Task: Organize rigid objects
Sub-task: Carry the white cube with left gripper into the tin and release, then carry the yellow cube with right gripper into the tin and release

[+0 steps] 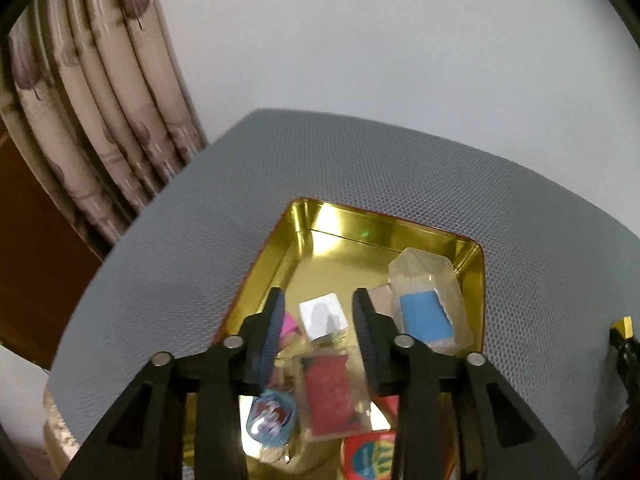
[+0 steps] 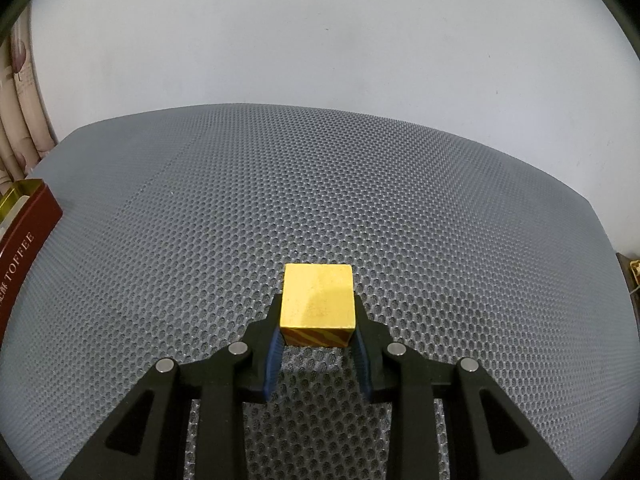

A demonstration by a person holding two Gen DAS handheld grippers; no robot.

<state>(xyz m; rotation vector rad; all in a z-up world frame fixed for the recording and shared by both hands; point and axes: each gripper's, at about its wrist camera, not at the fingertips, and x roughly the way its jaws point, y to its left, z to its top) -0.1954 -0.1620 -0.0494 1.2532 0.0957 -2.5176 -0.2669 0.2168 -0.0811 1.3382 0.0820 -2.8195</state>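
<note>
The left tool (image 1: 318, 334) is hovering over a gold tin (image 1: 400, 236) that is sitting on the grey mat of the bench (image 1: 360, 168). Its jaws are standing apart with nothing pressed between them, so it is released; a white cube (image 1: 322, 316) is lying in the tin just beyond its tips. Under the tool a clear case with a red card (image 1: 332, 396) is resting, and beside that, toward the tool's left finger, a small blue and white wrapped piece (image 1: 272, 416). To the right of the tool a clear case with a blue block (image 1: 428, 308) is leaning against the tin's far right corner. A red round label (image 1: 368, 456) is showing at the near edge.

The right tool (image 2: 318, 332) is grasping a yellow cube (image 2: 318, 300): both blue pads (image 2: 273, 354) are pressing on its sides. The cube seems to be just above the mat, though I cannot tell if it is touching. The tin's dark red side (image 2: 24, 240) is lying far to the left of this tool.

As I judge it, the task is well advanced: several things are already gathered in the tin, and the yellow cube is the only one that is visible outside. What is remaining is to carry it leftward and set it into a free part of the tin.
</note>
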